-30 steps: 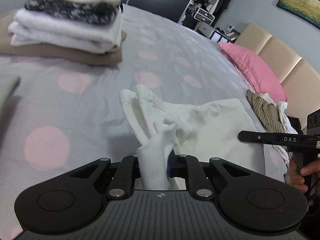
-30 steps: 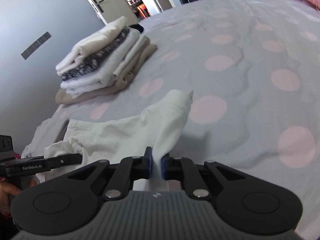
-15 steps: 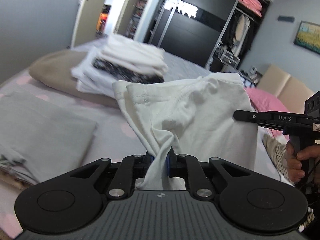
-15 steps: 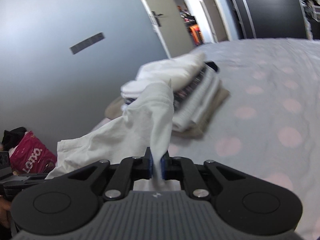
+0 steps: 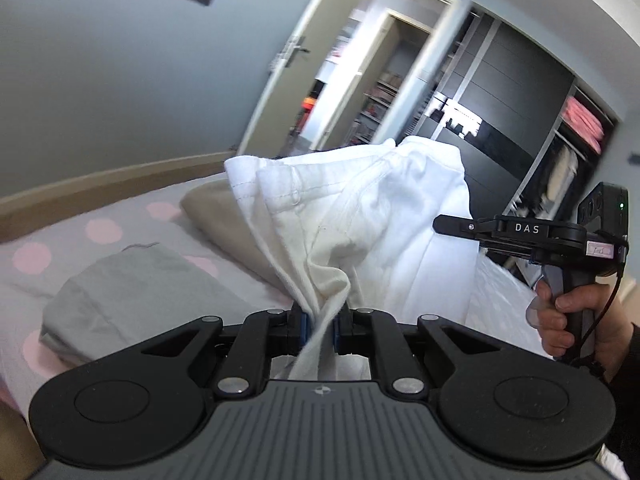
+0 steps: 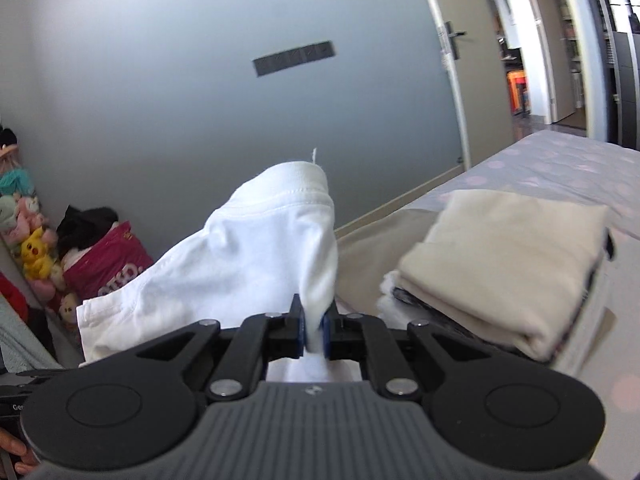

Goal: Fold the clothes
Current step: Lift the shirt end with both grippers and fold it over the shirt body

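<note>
A white garment (image 5: 360, 216) hangs in the air above the bed, bunched and draped between both grippers. My left gripper (image 5: 320, 326) is shut on one gathered edge of it, the cloth pinched between the blue pads. In the right wrist view the same white garment (image 6: 256, 248) rises from my right gripper (image 6: 314, 334), which is shut on another edge. The right gripper also shows in the left wrist view (image 5: 460, 226), held by a hand (image 5: 568, 316) at the right, its tips behind the cloth.
A stack of folded clothes (image 6: 508, 256) with a cream piece on top lies on the dotted bed (image 6: 568, 168). A folded grey item (image 5: 136, 288) lies on the bed at the left. Plush toys and a pink bag (image 6: 104, 268) sit by the grey wall; a doorway (image 5: 352, 92) is beyond.
Both grippers have risen and swung toward the wall and door, lifting the white garment off the bed; it now hangs in the air. Both stay shut on it.
</note>
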`<state>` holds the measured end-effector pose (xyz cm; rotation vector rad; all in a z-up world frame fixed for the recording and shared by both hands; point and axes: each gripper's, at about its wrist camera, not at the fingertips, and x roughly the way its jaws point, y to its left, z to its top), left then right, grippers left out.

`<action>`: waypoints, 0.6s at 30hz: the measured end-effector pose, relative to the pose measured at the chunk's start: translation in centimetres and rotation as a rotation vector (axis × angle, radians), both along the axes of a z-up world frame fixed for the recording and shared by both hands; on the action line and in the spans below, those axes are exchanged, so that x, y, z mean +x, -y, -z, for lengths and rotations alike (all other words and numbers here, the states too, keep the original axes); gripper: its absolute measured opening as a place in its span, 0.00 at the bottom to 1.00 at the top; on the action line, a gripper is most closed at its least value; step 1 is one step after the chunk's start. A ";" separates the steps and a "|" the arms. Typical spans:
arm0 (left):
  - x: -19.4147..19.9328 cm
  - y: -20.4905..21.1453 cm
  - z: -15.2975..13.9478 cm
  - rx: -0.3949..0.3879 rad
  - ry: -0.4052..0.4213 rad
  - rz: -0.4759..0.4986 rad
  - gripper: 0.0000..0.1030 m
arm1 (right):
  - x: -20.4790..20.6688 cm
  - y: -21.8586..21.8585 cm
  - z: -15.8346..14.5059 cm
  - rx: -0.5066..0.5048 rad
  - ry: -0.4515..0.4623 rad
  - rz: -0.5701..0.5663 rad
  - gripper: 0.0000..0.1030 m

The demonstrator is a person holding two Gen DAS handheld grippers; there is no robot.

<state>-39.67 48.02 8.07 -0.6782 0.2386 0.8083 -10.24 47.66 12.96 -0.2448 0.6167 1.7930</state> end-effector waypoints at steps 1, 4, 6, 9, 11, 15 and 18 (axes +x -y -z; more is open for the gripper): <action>-0.6 -0.5 0.1 -0.011 0.011 -0.019 0.09 | -0.8 -1.3 -0.1 -0.009 0.015 -0.023 0.09; -2.4 -2.1 0.3 -0.032 0.016 -0.072 0.09 | -3.4 -5.2 0.1 -0.033 0.069 -0.095 0.09; -3.3 -3.5 0.7 -0.057 0.019 -0.103 0.09 | -5.1 -8.0 0.4 -0.056 0.089 -0.136 0.09; -4.5 -5.5 1.7 -0.082 0.011 -0.153 0.09 | -7.6 -11.7 1.4 -0.076 0.118 -0.185 0.09; -5.2 -6.6 2.6 -0.103 0.000 -0.192 0.09 | -9.1 -14.0 2.3 -0.096 0.120 -0.216 0.09; -6.1 -8.9 4.8 -0.170 -0.051 -0.232 0.09 | -12.4 -18.5 5.4 -0.147 0.148 -0.278 0.09; -6.5 -10.6 6.7 -0.223 -0.106 -0.252 0.09 | -14.3 -20.9 8.1 -0.187 0.155 -0.307 0.09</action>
